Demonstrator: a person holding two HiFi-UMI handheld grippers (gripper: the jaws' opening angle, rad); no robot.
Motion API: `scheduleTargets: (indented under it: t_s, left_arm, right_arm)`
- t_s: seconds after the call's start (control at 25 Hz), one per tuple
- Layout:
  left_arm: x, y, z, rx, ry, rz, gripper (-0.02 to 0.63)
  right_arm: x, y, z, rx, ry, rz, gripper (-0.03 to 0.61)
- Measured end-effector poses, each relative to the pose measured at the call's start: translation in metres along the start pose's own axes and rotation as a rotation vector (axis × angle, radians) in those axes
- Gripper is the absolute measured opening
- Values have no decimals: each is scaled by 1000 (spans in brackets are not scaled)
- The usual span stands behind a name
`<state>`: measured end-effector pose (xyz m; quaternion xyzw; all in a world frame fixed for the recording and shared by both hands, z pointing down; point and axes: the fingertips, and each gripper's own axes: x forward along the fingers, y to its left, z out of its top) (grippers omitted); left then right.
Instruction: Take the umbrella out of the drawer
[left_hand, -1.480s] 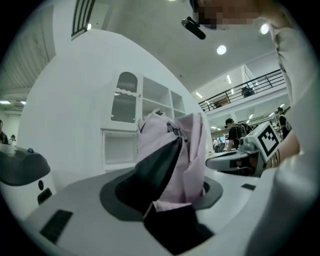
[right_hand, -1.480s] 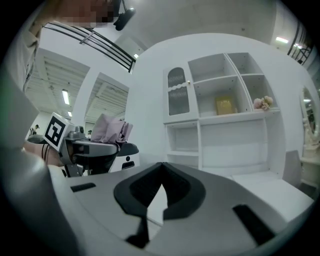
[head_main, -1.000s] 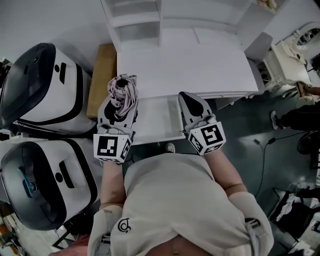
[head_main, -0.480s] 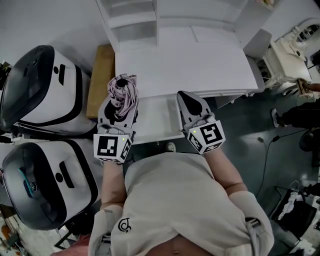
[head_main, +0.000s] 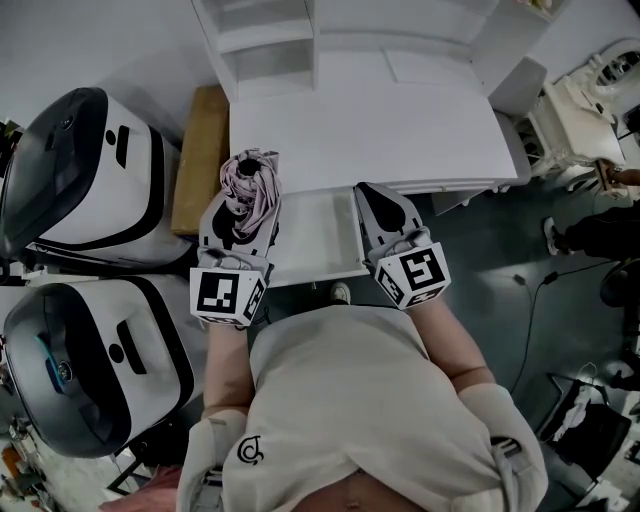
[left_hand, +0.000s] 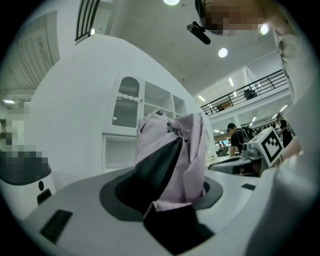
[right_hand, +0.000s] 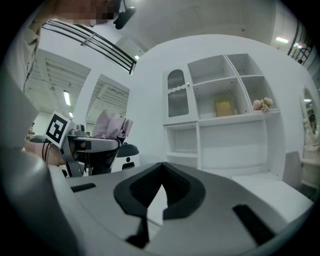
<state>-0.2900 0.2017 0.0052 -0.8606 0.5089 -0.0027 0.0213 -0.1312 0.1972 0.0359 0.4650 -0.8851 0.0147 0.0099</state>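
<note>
Overhead alone shows the drawer (head_main: 315, 235); left gripper (left_hand: 172, 160) grasps umbrella (head_main: 248, 180), right gripper (right_hand: 162, 170) clenched empty.

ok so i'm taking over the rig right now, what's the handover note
Left gripper: shut on the folded pink umbrella, held by the left edge of the drawer.
Right gripper: shut, nothing in it, over the drawer.
Drawer: pulled out from the white desk, open; nothing can be seen in its visible part.
Done: the umbrella looks lifted clear of the drawer.
Left: probably set the umbrella down, perhaps on the desk.
</note>
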Motion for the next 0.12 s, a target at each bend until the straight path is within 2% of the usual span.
scheduleTargets:
  t_s: [0.12]
  left_arm:
    - [2, 2, -2, 0, 2, 1, 235]
  right_arm:
    - [3, 0, -1, -5, 0, 1, 5]
